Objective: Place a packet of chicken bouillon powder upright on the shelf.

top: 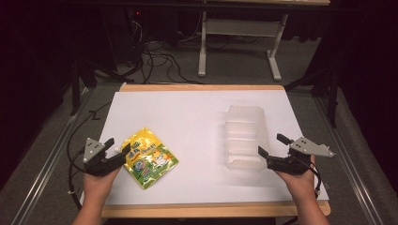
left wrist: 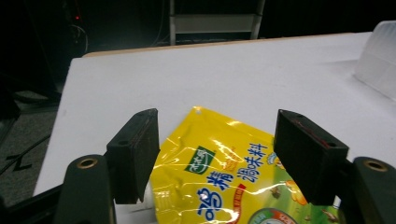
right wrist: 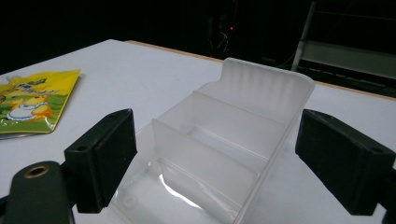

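The yellow pouch (top: 149, 158) lies flat on the white tabletop (top: 187, 112), near-left, its long axis diagonal and its spout toward the left tool (top: 117, 149), whose wide-open jaws straddle that end untouched. The right tool (top: 271, 145) gapes empty at the clear tray (top: 245, 136).

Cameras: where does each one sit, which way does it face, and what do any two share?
High view: above the person's side, looking forward and down on the white table; both forearms, left gripper and right gripper show.
Left gripper view: rides the left gripper, looking along its open fingers at the yellow pouch.
Right gripper view: rides the right gripper, open fingers framing the clear tray.
Shared: pouch and tray appear in all three.
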